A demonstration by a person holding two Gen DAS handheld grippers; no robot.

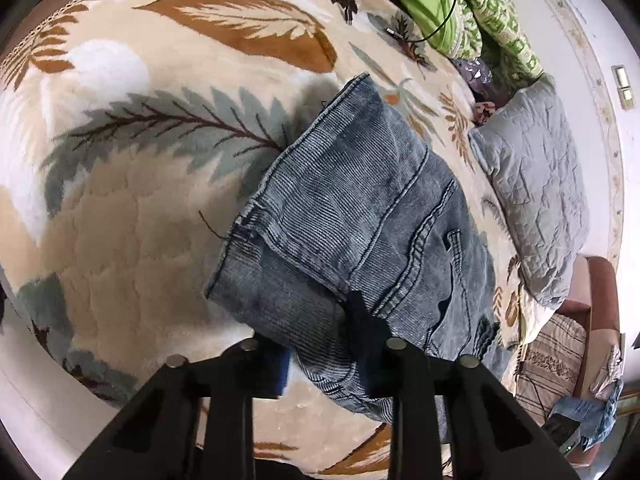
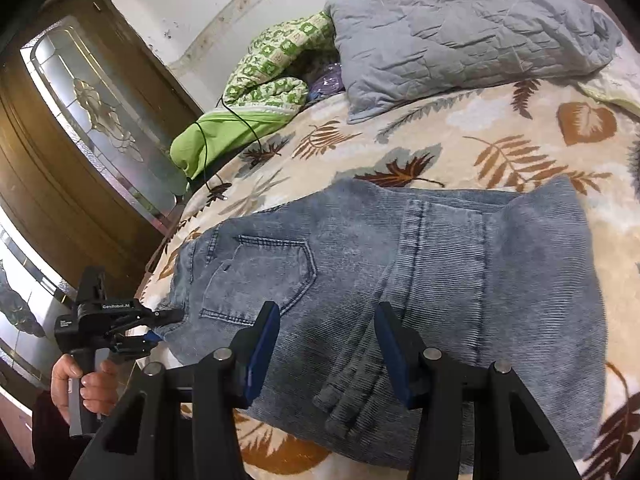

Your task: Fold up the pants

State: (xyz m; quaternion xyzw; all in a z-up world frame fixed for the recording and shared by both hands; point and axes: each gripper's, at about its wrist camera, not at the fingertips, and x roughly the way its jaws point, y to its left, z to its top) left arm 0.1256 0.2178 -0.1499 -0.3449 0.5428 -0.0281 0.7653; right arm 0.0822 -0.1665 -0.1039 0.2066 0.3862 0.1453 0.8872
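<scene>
Faded blue jeans (image 2: 400, 272) lie folded over on a leaf-patterned blanket (image 2: 440, 148); the back pocket (image 2: 260, 276) faces up. In the left wrist view the jeans (image 1: 360, 216) reach down between my fingers. My left gripper (image 1: 320, 360) is open at the waistband end, with denim lying between its jaws; it also shows in the right wrist view (image 2: 160, 326) at the waistband corner. My right gripper (image 2: 326, 352) is open, its blue pads either side of a bunched fold of denim at the near edge.
A grey quilted pillow (image 2: 460, 36) and a green patterned quilt (image 2: 272, 76) lie at the far side of the bed, with a black cable (image 2: 208, 148) over the green cloth. A wooden door with glass (image 2: 80, 120) stands left. The bed edge is near the left gripper.
</scene>
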